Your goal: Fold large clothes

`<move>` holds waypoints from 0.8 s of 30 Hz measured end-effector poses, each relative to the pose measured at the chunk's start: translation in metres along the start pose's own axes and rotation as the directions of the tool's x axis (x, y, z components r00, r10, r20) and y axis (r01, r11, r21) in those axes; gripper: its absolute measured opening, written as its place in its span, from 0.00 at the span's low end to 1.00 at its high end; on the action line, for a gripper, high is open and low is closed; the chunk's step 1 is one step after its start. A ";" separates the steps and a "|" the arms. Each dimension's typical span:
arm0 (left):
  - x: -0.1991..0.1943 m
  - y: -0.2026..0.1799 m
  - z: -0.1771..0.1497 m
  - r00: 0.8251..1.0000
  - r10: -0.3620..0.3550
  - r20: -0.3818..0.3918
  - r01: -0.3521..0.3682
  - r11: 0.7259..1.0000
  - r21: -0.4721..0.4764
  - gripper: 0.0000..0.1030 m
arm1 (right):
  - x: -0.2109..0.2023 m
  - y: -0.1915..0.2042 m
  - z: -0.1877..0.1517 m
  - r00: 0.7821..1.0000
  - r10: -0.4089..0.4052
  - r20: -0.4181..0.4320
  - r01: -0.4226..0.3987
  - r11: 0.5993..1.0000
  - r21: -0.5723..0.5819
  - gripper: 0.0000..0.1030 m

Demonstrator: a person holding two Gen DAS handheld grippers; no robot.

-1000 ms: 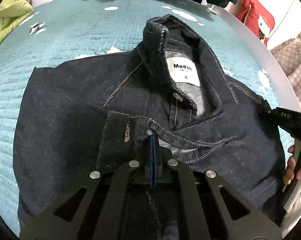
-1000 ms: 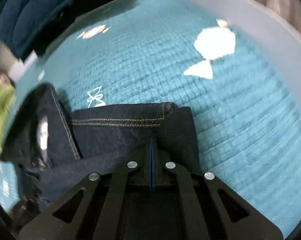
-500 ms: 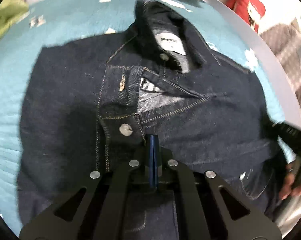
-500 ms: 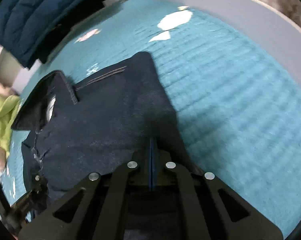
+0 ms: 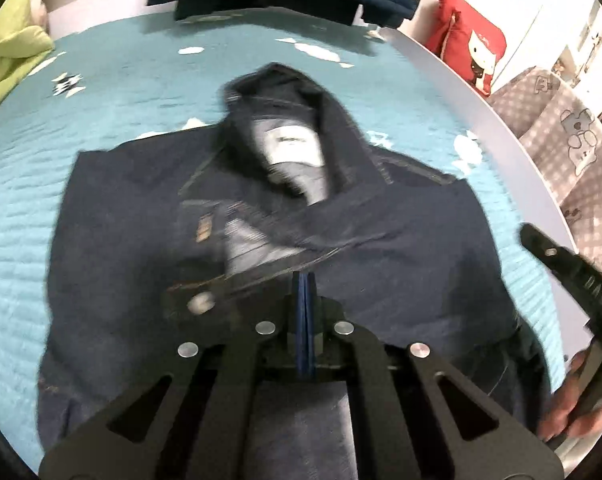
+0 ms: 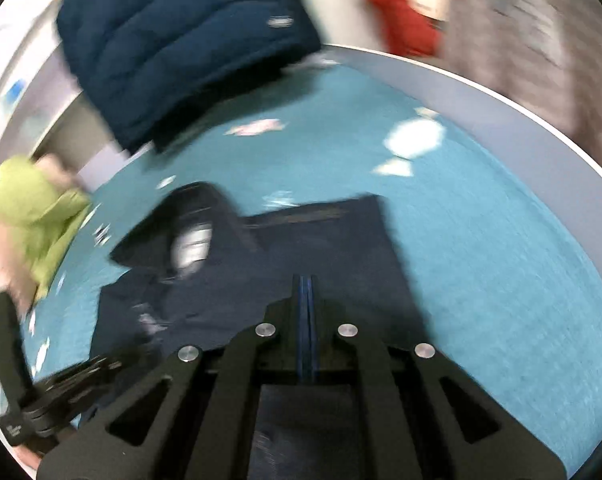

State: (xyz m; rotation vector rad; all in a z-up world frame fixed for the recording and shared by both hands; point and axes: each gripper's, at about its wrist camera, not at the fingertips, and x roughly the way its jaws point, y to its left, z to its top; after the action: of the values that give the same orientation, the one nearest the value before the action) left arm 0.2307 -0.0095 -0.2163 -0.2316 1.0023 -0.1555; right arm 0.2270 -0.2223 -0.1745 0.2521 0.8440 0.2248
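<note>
Dark denim jacket (image 5: 401, 264), sleeves folded in, collar open, blurred

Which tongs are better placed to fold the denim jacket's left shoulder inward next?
Left, probably: the left tongs hang over the jacket front near that shoulder, while the right tongs sit at the opposite edge.

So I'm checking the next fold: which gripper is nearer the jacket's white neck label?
Left. The left gripper sits over the denim jacket's front below the label; the right gripper is at its far side edge.

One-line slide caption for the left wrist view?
Shut left gripper above a dark denim jacket spread collar-up on a teal quilt.
</note>
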 end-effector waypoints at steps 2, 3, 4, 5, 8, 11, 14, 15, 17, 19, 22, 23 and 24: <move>0.014 -0.009 0.006 1.000 -0.011 0.009 0.011 1.000 -0.001 0.02 | 0.027 0.014 -0.001 0.997 0.058 -0.049 -0.060 0.998 -0.031 0.03; 0.023 -0.014 0.008 1.000 -0.008 0.003 0.008 1.000 0.001 0.02 | 0.039 0.016 -0.003 0.993 0.081 -0.083 -0.084 0.996 -0.040 0.03; 0.035 -0.016 0.009 1.000 -0.002 -0.010 0.002 1.000 -0.001 0.02 | 0.056 0.018 -0.006 0.987 0.090 -0.131 -0.097 0.994 -0.053 0.03; 0.042 -0.016 0.008 1.000 0.001 -0.016 -0.001 1.000 0.001 0.02 | 0.075 0.017 -0.008 0.984 0.054 -0.169 -0.067 0.995 -0.074 0.03; 0.049 -0.012 -0.002 1.000 -0.015 -0.016 0.016 0.998 0.062 0.02 | 0.087 -0.001 -0.013 0.979 0.085 -0.188 -0.096 0.994 -0.052 0.00; 0.039 -0.001 -0.010 1.000 -0.005 -0.010 0.006 0.995 0.099 0.02 | 0.069 -0.020 -0.010 0.987 0.054 -0.154 -0.061 0.997 -0.037 0.00; 0.032 0.031 -0.021 0.998 0.061 -0.024 -0.060 0.997 0.042 0.02 | 0.049 -0.057 -0.005 0.976 -0.189 -0.105 0.187 0.982 -0.032 0.00; 0.029 0.042 -0.025 0.999 0.029 -0.027 -0.029 0.999 0.016 0.02 | 0.047 -0.074 -0.005 0.968 -0.226 -0.112 0.227 0.974 -0.002 0.00; 0.021 0.049 -0.028 1.000 -0.004 -0.027 0.004 1.000 -0.007 0.02 | 0.035 -0.103 -0.007 0.971 -0.194 -0.140 0.211 0.970 0.118 0.00; 0.011 0.039 -0.027 0.999 0.038 -0.022 -0.038 0.999 0.005 0.02 | 0.021 -0.103 -0.008 0.971 -0.208 -0.121 0.222 0.968 0.117 0.04; -0.008 0.020 -0.027 1.000 -0.030 0.006 0.030 0.999 0.012 0.02 | -0.010 -0.077 -0.016 0.989 -0.133 -0.058 0.137 0.988 0.074 0.05; -0.012 0.010 -0.028 0.999 -0.051 0.009 0.051 0.998 0.030 0.02 | -0.016 -0.066 -0.019 0.995 -0.088 -0.048 0.091 0.993 0.070 0.05; -0.012 0.000 -0.028 0.998 -0.067 0.006 0.067 0.997 0.049 0.02 | -0.020 -0.052 -0.024 0.999 -0.021 -0.044 0.024 0.997 0.067 0.05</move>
State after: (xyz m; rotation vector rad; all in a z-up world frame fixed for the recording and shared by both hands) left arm 0.2001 -0.0101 -0.2209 -0.2214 0.9821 -0.2396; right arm 0.2009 -0.2744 -0.1913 0.3020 0.8978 0.1814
